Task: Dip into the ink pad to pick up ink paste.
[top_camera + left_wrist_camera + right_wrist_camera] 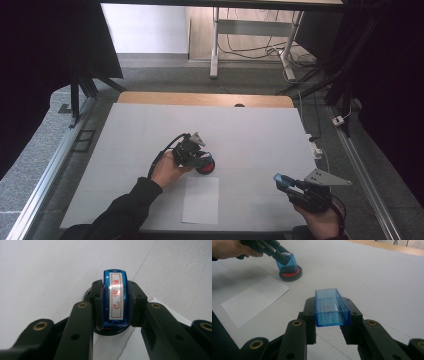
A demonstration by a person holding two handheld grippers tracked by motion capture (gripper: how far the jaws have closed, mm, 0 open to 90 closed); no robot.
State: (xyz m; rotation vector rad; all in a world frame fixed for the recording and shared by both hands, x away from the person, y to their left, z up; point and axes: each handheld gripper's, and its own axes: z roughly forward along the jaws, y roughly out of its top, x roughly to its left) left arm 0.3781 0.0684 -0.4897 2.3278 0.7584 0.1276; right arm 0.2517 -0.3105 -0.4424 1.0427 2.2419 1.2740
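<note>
High view: left hand-held gripper (199, 157) near the middle of the surface (260, 135), pressed down on a red-and-black ink pad (206, 166). Right hand-held gripper (283, 181) near the front right corner, with a blue piece at its tip. One white paper sheet (201, 200) lies by the front edge, between them.

Left gripper view: jaws clamped on a blue stamp (115, 298); its label with red characters is readable here.

Right gripper view: jaws clamped on a clear blue cap (331, 307), hollow and open-ended. Far off, stamp stands on pad.

Count: two grippers, one stamp, one cap, one pad, one sheet.
</note>
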